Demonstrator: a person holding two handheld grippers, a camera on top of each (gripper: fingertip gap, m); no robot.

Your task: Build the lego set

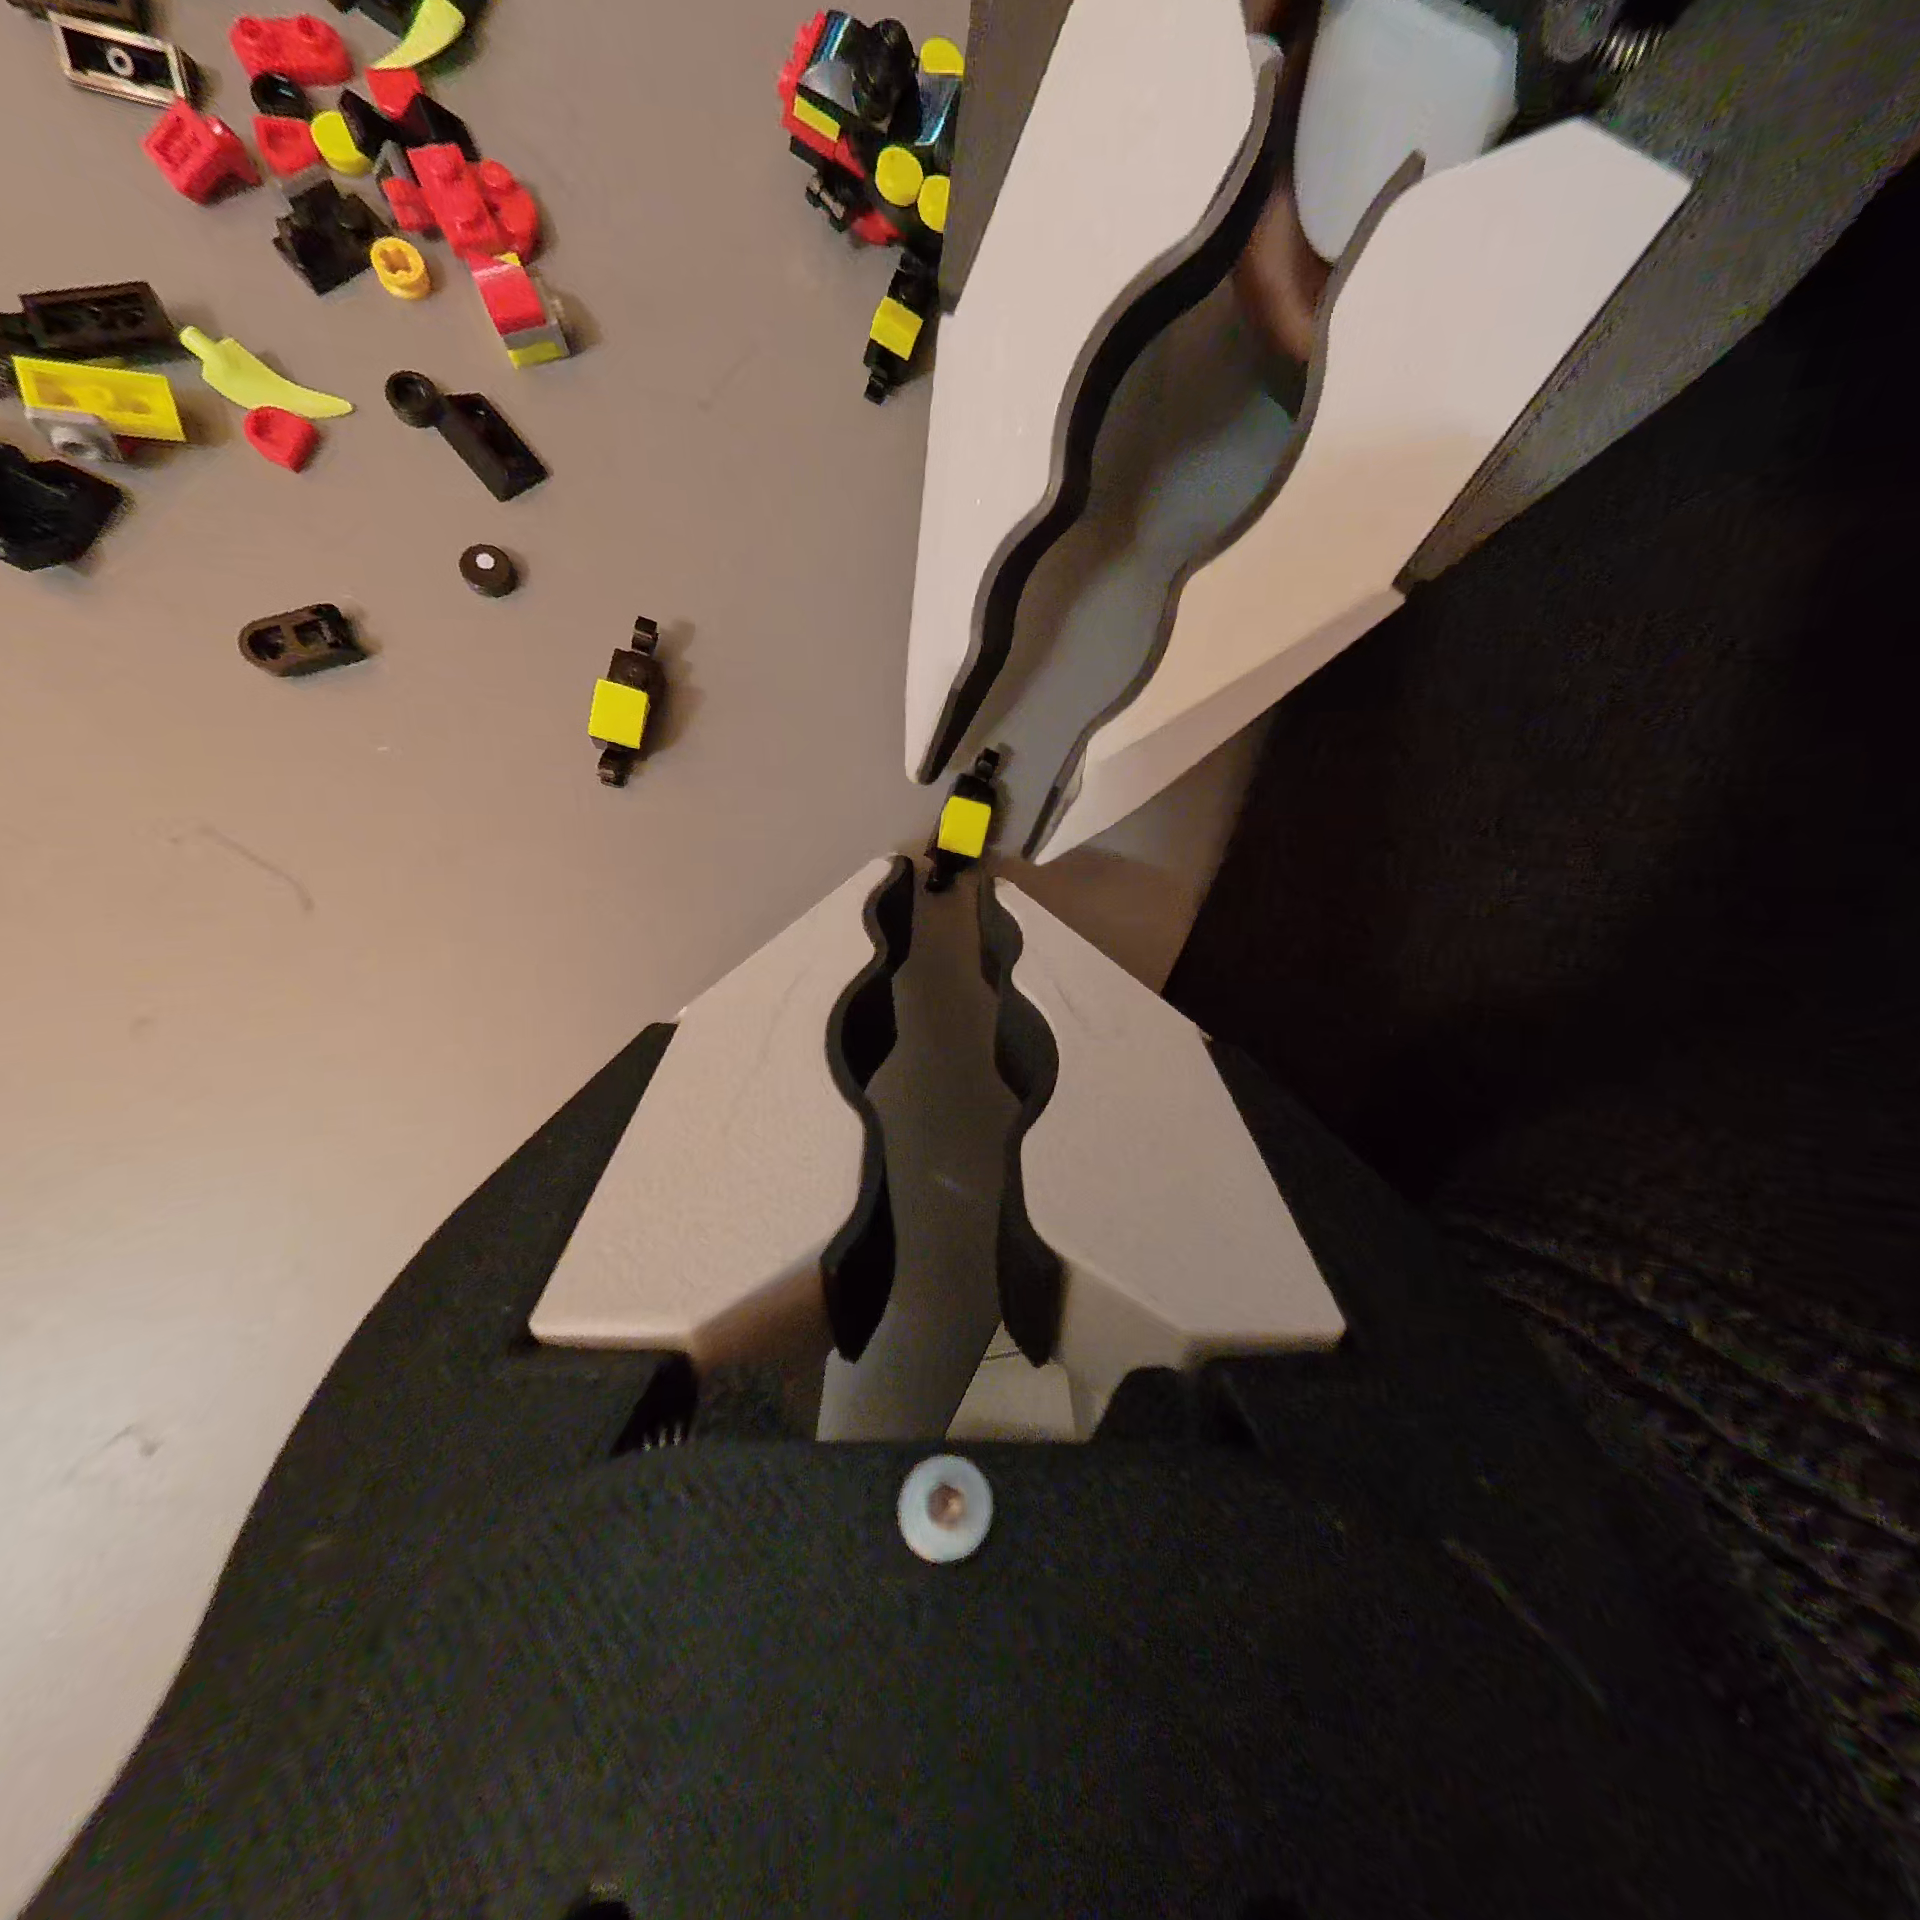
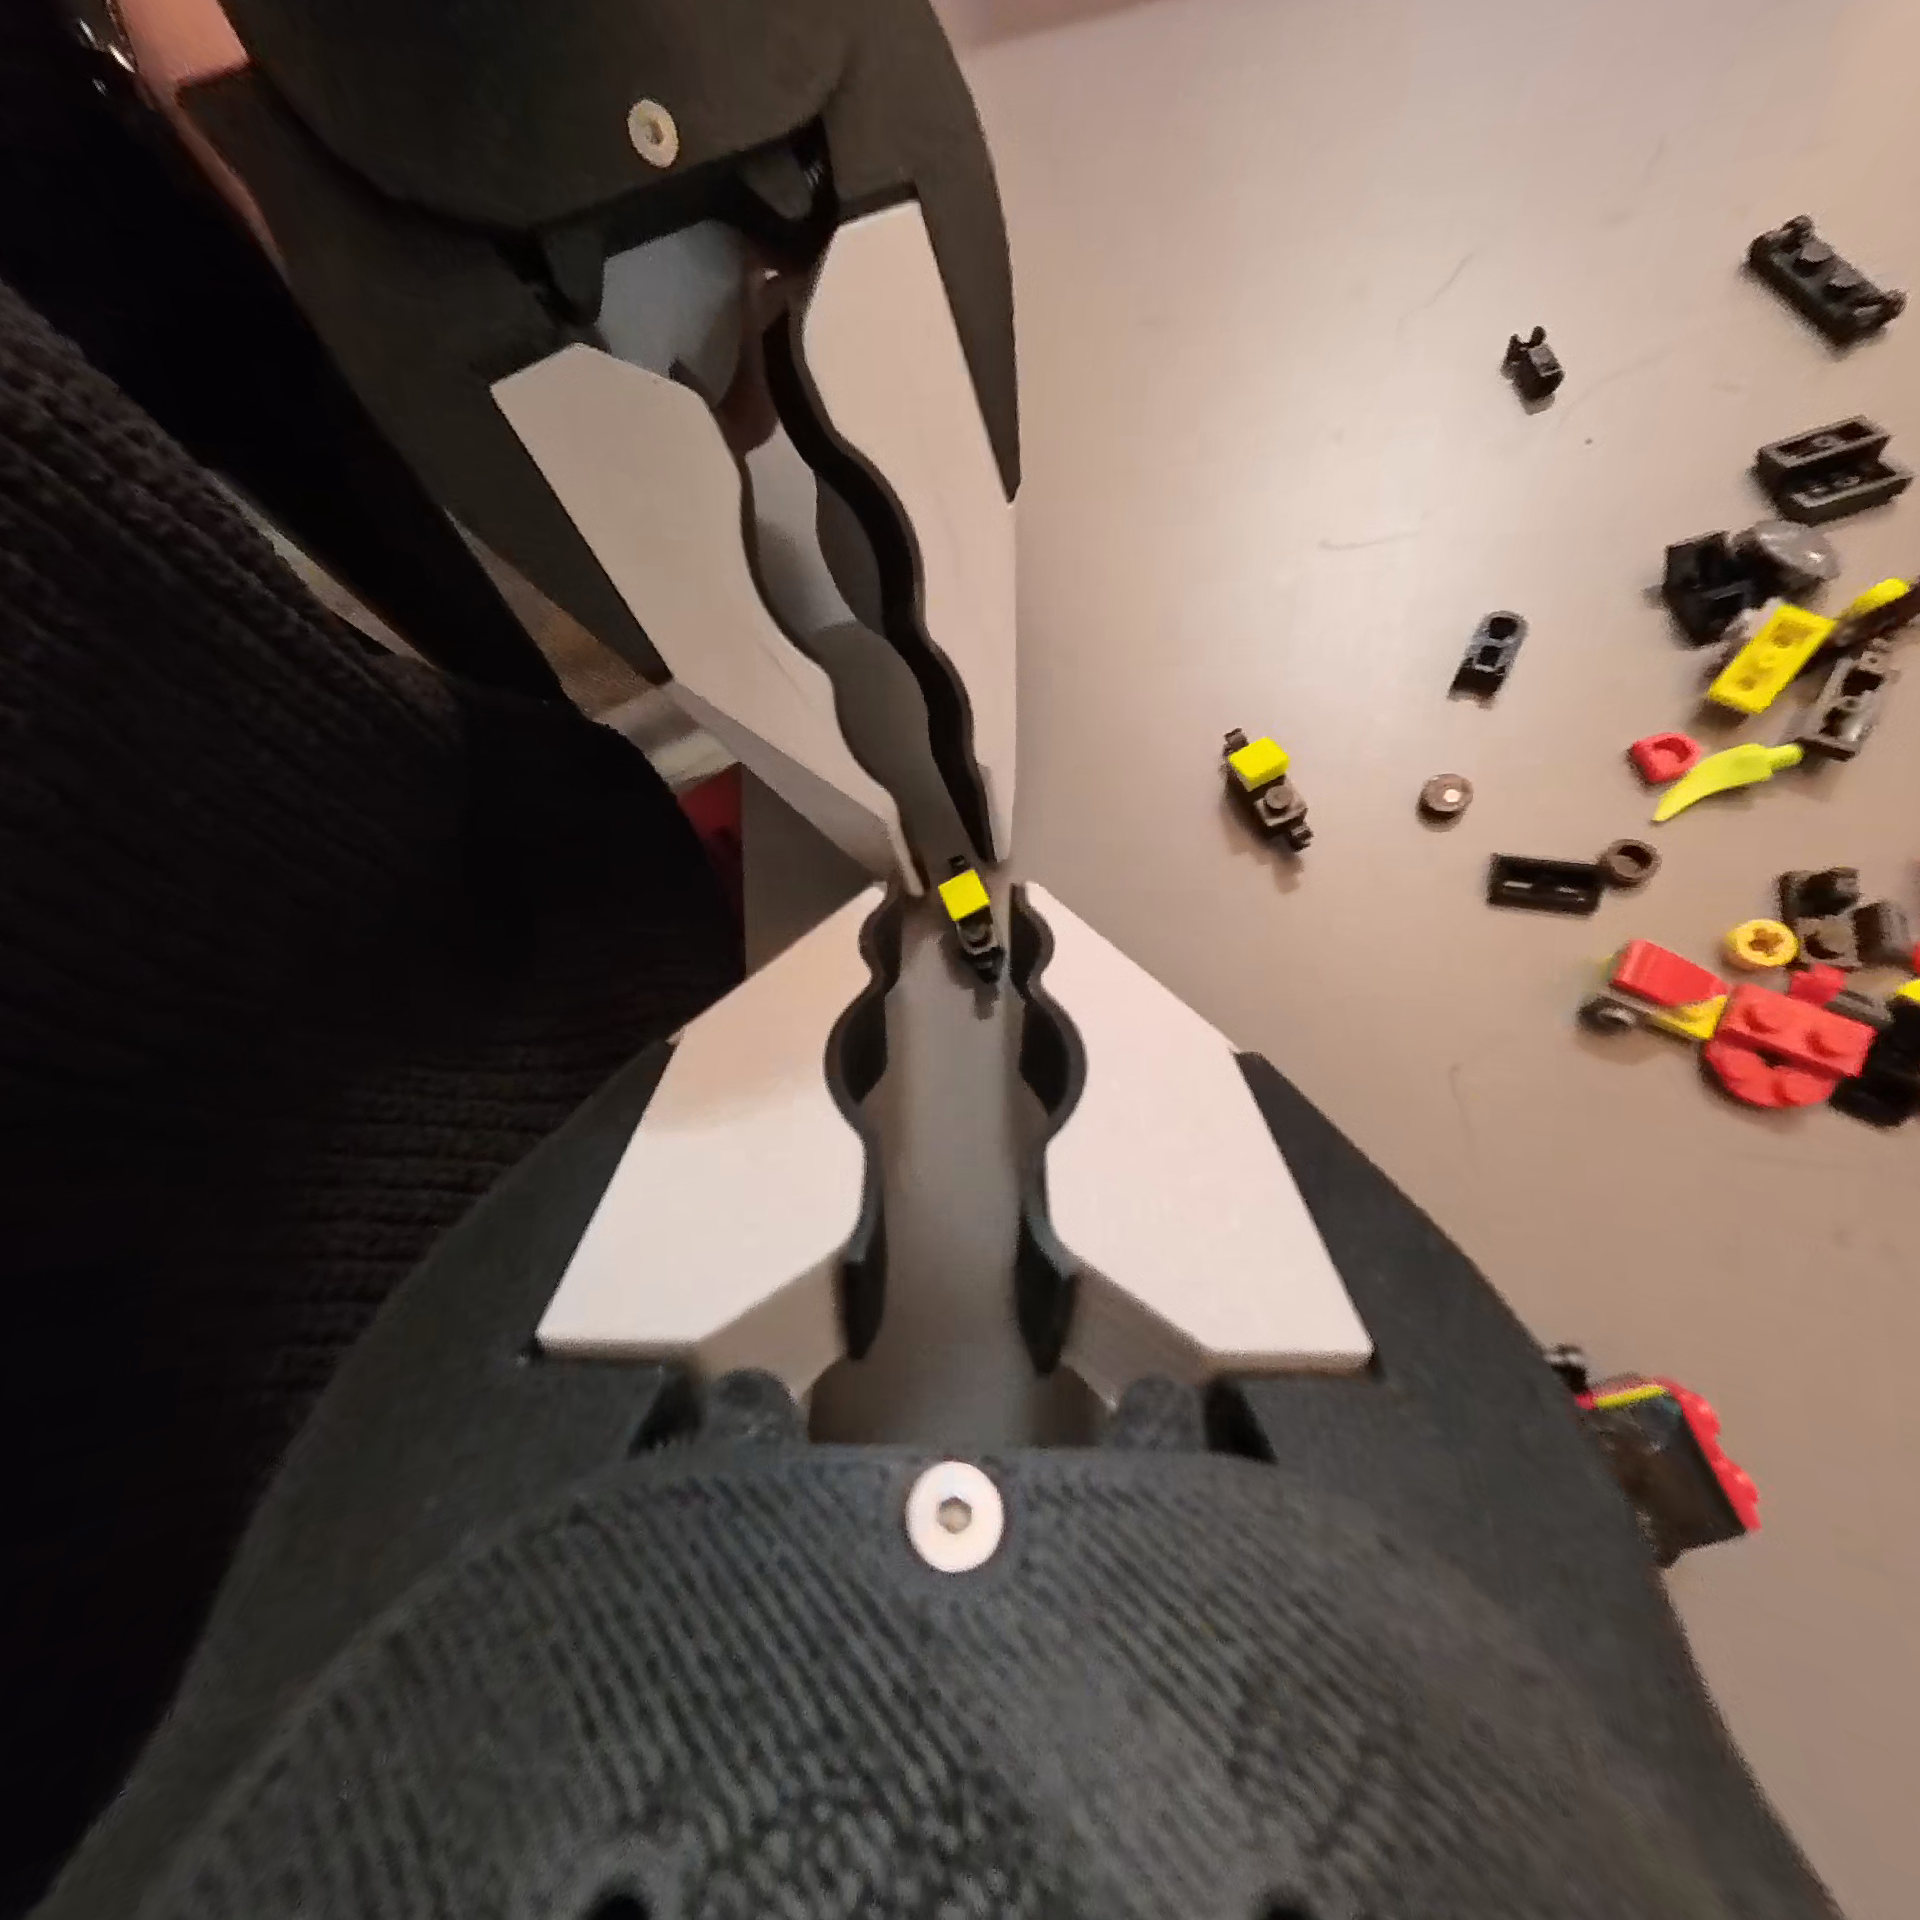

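My left fingers [image 1: 951, 883] and right fingers [image 2: 951, 914] meet tip to tip, both clenched on one black-yellow piece [image 1: 964, 826] above the counter [image 1: 416, 987]; only the left view shows the half-built model [image 1: 873, 135]

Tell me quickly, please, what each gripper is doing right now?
Left gripper: closed on one end of the small black-and-yellow piece.
Right gripper: closed on the other end of the same piece.
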